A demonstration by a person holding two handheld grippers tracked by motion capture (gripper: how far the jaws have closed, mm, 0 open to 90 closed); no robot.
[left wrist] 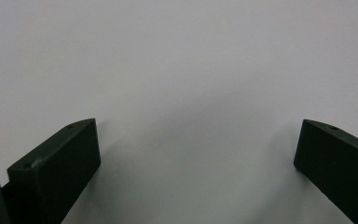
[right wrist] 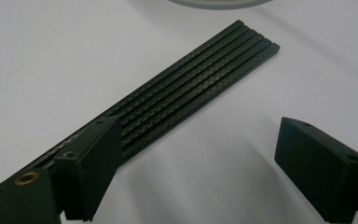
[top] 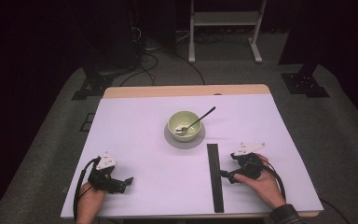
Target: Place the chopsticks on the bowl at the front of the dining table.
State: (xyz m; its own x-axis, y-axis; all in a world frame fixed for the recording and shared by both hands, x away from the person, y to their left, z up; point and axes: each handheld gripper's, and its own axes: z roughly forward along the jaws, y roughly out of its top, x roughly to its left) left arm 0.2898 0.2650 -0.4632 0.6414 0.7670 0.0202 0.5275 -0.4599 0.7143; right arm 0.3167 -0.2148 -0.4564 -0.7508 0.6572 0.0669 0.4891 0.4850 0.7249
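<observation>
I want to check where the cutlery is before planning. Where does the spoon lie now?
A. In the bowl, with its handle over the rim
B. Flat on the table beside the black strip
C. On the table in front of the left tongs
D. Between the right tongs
A: in the high view the spoon sits in the bowl and its handle sticks out past the rim, while both tongs are open and hold nothing.

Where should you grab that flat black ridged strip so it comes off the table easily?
Probably at its near long edge, close to the right hand-held gripper. The black ridged strip lies flat on the white table, so a jaw has to pinch across its narrow width from above, one jaw on each long side. The jaws already stand open beside it, one at its edge.
</observation>
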